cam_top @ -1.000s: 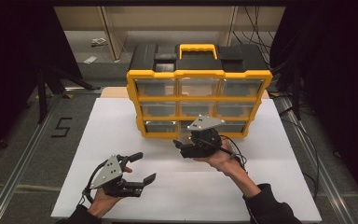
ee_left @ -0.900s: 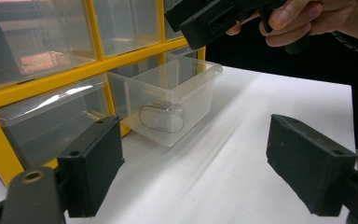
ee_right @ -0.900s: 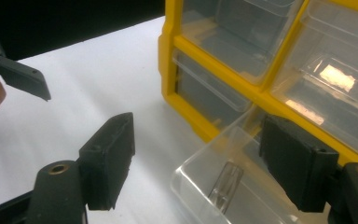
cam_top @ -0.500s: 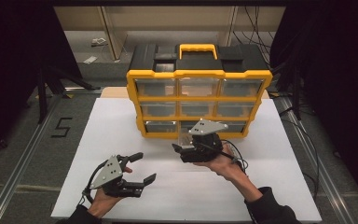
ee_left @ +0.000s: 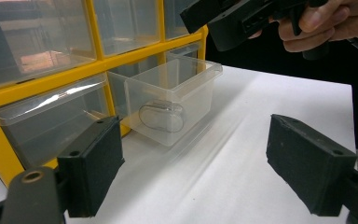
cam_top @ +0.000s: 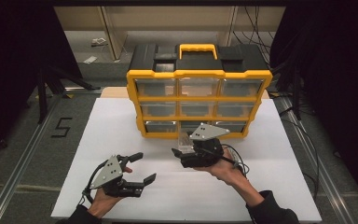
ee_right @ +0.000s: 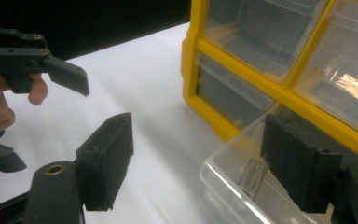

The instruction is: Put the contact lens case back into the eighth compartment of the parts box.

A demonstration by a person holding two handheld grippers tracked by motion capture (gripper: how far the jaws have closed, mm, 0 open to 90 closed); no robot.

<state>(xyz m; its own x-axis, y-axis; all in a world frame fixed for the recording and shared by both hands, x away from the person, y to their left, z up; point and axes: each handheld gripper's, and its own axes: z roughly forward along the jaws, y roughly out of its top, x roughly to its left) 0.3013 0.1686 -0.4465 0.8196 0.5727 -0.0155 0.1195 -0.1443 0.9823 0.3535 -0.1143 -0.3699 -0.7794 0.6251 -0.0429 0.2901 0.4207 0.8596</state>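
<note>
A yellow-framed organizer [cam_top: 198,74] with clear drawers stands at the back of the white board [cam_top: 279,186]. Its bottom middle drawer [cam_top: 185,137] is pulled out toward me. In the left gripper view that drawer [ee_left: 172,100] rests partly out of its slot on the board. My right gripper [cam_top: 178,153] hangs over the drawer's front. In the right gripper view its jaws [ee_right: 200,158] stand open, the right pad [ee_right: 298,168] over the drawer [ee_right: 228,186] and the left pad off to the side. My left gripper [cam_top: 142,167] is open near the front left with nothing between its jaws.
The organizer's black top carries a yellow handle [cam_top: 197,48]. Bare board lies between the two grippers and along the right side. Metal rails [cam_top: 18,168] flank the board. A cable [cam_top: 235,158] trails from my right gripper.
My right gripper has drifted slightly toward the near edge, in front of the bottom middle drawer. The left gripper has not moved.
</note>
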